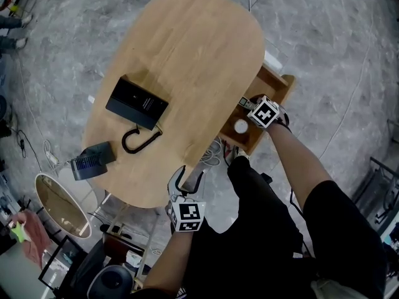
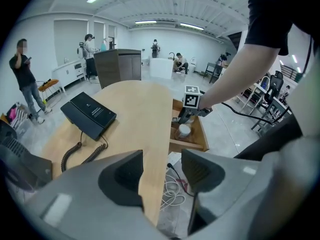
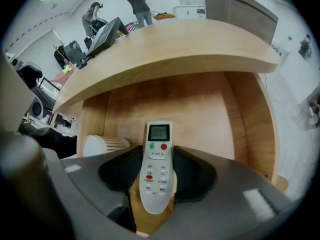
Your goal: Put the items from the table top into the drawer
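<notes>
Beneath the wooden table [image 3: 165,44], the right gripper [image 3: 156,171] clamped a remote [image 3: 159,144] inside the drawer [image 3: 200,109], the left gripper [image 2: 162,176] gaping empty; released carelessly, the remote might knock the nearby white jar [image 3: 95,145].

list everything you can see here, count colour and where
table: 1, light wood, oval, centre of the head view
drawer: 1, wood, open at the table's right side
desk phone: 1, black, with a coiled cord, on the table top
box-like device: 1, dark grey-blue, at the table's left edge
round container: 1, white, inside the drawer
remote control: 1, white with red and green buttons, over the drawer floor
cables: a tangle, white and dark, on the floor under the table
bystanders: several, far across the room
left gripper: 1, grey, open and empty, above the table's near edge
right gripper: 1, grey, shut on the remote control, reaching into the drawer
</notes>
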Tool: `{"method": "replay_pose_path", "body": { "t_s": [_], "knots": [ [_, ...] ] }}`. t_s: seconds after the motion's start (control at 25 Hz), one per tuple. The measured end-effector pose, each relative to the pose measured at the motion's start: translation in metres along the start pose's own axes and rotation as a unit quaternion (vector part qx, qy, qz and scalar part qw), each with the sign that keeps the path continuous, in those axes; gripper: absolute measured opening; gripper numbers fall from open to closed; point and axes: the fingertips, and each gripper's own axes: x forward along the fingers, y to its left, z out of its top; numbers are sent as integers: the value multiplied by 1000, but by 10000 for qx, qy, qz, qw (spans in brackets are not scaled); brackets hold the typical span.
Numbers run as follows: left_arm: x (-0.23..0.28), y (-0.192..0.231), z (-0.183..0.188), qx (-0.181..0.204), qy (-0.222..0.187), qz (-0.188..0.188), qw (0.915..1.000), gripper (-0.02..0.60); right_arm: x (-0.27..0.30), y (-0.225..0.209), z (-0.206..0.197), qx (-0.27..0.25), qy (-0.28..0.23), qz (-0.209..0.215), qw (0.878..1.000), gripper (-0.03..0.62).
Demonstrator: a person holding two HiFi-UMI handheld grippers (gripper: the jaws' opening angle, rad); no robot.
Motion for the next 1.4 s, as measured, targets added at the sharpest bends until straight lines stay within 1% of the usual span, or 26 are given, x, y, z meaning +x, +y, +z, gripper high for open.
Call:
{"method": "replay_pose_path", "body": {
  "t_s": [0.08,0.24,0.32,0.4,0.56,0.76,0.96,1.08,1.4],
  "knots": [
    [0,-1,-2,-74,13,-18,10000,255,4,-5,2,-96,-12,-77,9999,216],
    [-1,1,-8,-117,61,-24,9999,255,14,6,-8,64,209,157,9996,216],
    [0,4,-10,-140,76,-3,9999,255,18,4,-11,45,245,105,9996,216],
    [0,7,-11,-153,88,15,9998,255,21,-2,-10,-3,191,-25,9998,218],
    [1,9,-11,-100,84,14,9999,255,20,-6,-4,-9,110,-143,9998,221],
    [1,2,-15,-81,112,-86,9999,255,22,2,-16,110,304,-51,9995,221],
    [-2,4,-12,-130,-18,-73,9999,255,18,-1,-5,-186,78,-355,9992,224],
    [-6,1,-17,-125,-22,-65,9999,255,13,-1,-6,-327,42,-528,9981,253],
    [-17,-2,-25,28,-145,-137,9998,255,-20,1,-12,-281,-297,-869,9954,249]
  ]
}}
